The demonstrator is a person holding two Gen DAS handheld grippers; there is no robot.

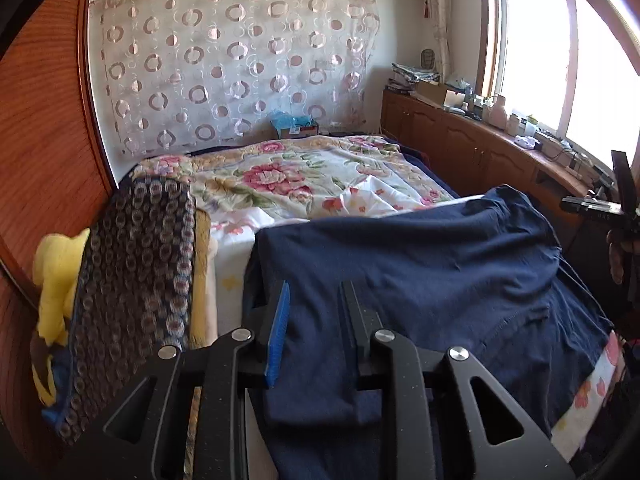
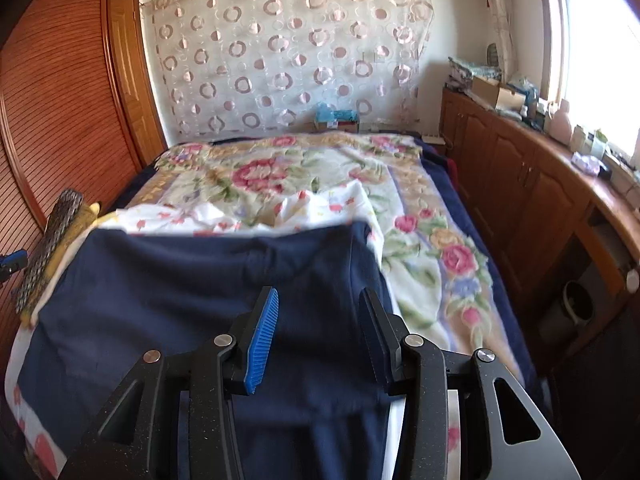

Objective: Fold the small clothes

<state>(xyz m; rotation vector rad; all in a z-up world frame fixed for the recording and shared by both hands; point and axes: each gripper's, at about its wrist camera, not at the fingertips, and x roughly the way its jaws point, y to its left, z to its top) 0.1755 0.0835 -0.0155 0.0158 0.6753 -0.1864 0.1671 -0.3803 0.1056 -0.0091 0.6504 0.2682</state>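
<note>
I see the navy garment [image 1: 420, 256] spread flat on the bed [image 1: 304, 176], over a white flowered sheet [image 2: 224, 212] at the near end. From the left wrist view, my left gripper [image 1: 316, 316] has its fingers [image 1: 278, 332] a little apart, and a doubled near edge of the garment runs up between them; I see a gap on both sides of the cloth, so the pads do not press on it. From the right wrist view, my right gripper [image 2: 320, 332] stands with its fingers [image 2: 262, 340] wider apart, over the garment's right edge; cloth lies below and between them, apart from the pads. Each gripper shows one blue ribbed pad on the left and a dark one on the right.

To the left of the garment a patterned cushion [image 1: 132, 280] stands tilted against the wooden wardrobe [image 1: 44, 140], with something yellow [image 1: 56, 280] behind it. The right gripper also shows at the right edge of the left wrist view, beside the garment. The cabinet [image 2: 520, 184] along the window carries small items, too blurred for me to read any label. I find no legible writing anywhere.
</note>
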